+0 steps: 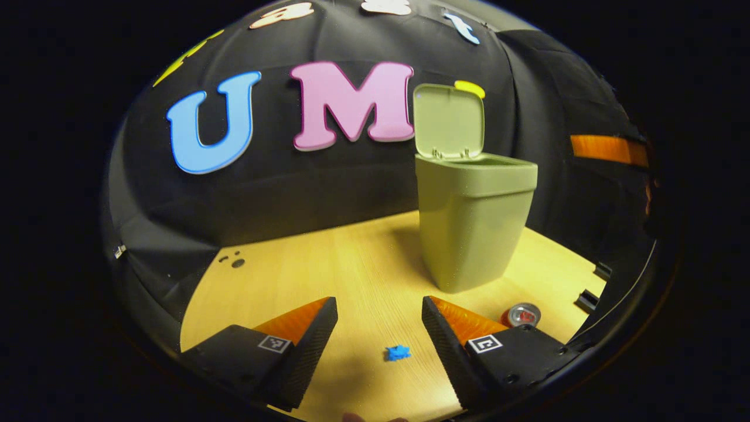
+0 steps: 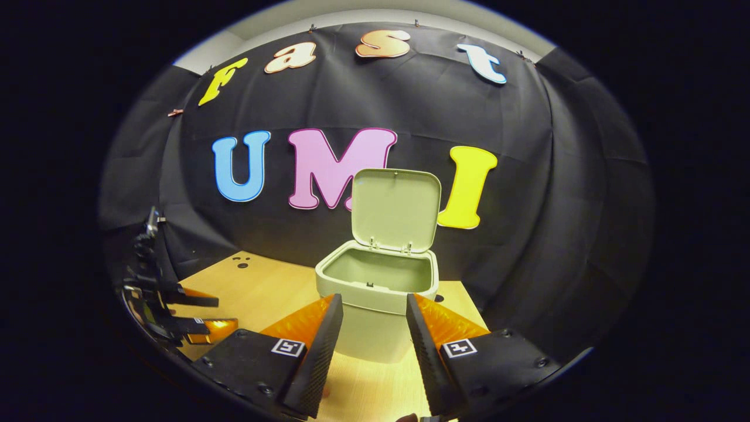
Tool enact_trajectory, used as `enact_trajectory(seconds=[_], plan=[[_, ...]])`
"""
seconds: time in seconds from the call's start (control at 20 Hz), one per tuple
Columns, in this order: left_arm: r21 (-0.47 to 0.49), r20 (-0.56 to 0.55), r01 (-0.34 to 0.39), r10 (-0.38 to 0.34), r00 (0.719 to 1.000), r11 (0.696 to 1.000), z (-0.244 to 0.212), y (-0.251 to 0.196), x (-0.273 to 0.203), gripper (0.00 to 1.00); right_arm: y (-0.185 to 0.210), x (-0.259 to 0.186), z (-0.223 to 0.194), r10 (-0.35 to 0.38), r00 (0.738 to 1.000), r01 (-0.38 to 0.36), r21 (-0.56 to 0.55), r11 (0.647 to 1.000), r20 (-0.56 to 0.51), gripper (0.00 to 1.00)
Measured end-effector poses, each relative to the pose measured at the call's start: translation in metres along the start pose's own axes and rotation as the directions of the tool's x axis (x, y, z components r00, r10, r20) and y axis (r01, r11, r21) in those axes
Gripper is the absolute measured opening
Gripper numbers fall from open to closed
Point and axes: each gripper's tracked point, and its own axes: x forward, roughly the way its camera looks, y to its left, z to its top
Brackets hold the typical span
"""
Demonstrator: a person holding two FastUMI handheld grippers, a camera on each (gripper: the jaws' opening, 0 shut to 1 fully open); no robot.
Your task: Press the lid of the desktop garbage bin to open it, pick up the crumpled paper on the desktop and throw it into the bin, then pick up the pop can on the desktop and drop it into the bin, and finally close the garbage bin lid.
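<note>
Claws first, since they sit nearest: the left claw (image 1: 379, 328) hangs low over the pale wooden worktop (image 1: 351, 275) with its jaws spread wide and nothing between them, and the right claw (image 2: 369, 340) is likewise spread and empty, raised a little and facing the bin's front. In the right gripper view the left claw shows again off by the worktop's left edge.

Just past the left claw's fingers lies a small bright blue scrap (image 1: 398, 352) on the bare wood; it looks like the crumpled paper, though it is too small to be sure. Beside the left claw's right finger, toward the worktop's right edge, stands a red-and-silver pop can (image 1: 522, 315), partly hidden by that finger.

Farther back, about mid-worktop, is the tall sage-green plastic garbage bin (image 1: 471, 234). Its hinged green lid (image 2: 396, 208) stands upright at the back rim, so the opening step looks done. What shows of the inside in the right gripper view is bare, so I judge the paper step is in hand.

To do it well, I would bring the left claw straight down over the blue scrap so it sits midway between the fingers, close gently near the wood without scraping it, then lift high enough to clear the bin's front rim before letting go over the middle of the mouth, keeping away from the raised lid so it isn't knocked shut.
</note>
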Motion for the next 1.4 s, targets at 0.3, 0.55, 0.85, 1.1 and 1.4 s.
enact_trajectory(seconds=[0.3,0.55,0.85,1.1,1.4], plan=[[0.008,-0.169,0.052,-0.05,0.984,0.999,-0.071,-0.013,0.034,0.92,-0.004,-0.004,-0.009,-0.031,0.999,0.031,0.004,1.0,-0.032,0.7],[-0.002,-0.272,0.069,-0.067,0.96,0.998,-0.11,-0.016,0.059,0.82,-0.007,-0.014,-0.015,-0.056,0.997,0.056,0.004,0.998,-0.054,0.7],[0.02,-0.337,0.097,-0.084,0.938,0.995,-0.137,-0.019,0.081,0.79,-0.012,-0.032,-0.016,-0.085,0.994,0.086,0.011,0.996,-0.063,0.69],[0.01,-0.349,0.119,-0.108,0.931,0.993,-0.143,-0.026,0.089,0.7,-0.014,-0.041,-0.021,-0.098,0.993,0.099,0.018,0.995,-0.073,0.7],[0.038,-0.338,0.097,-0.078,0.938,0.995,-0.137,-0.02,0.081,0.39,-0.011,-0.049,-0.023,-0.085,0.993,0.087,0.021,0.996,-0.079,0.7]])
